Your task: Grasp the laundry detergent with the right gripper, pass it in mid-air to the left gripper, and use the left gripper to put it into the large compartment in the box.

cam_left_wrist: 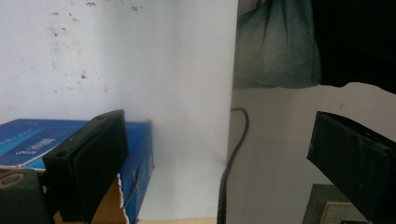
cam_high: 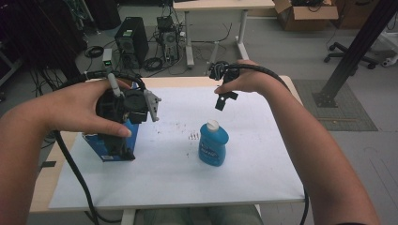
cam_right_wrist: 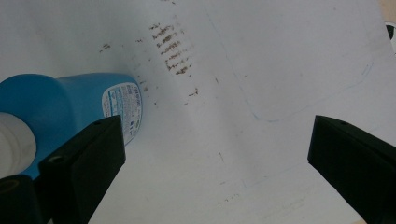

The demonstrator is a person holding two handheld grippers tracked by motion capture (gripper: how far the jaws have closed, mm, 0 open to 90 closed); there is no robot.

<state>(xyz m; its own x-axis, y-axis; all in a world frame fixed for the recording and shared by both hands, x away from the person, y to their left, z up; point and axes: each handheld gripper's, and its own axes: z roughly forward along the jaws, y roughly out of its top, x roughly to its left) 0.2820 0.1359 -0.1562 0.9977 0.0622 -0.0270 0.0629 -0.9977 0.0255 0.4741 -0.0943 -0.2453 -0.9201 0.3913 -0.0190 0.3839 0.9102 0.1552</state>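
Blue bottle point(cam_high: 213, 143) stands upright mid-sheet with bare white paper point(cam_high: 263, 164) all round, blue box point(cam_high: 112, 140) near the left edge — left gripper point(cam_left_wrist: 219, 154) over the box, right gripper point(cam_high: 224, 99) hanging above and behind the bottle, both jaws spread, gripping nothing.

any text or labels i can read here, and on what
None can be quoted.
Blue bottle: white label with print, too small and blurred.
Blue box: pale lettering on its top, too blurred to read.
White sheet: brown smudges, no words.
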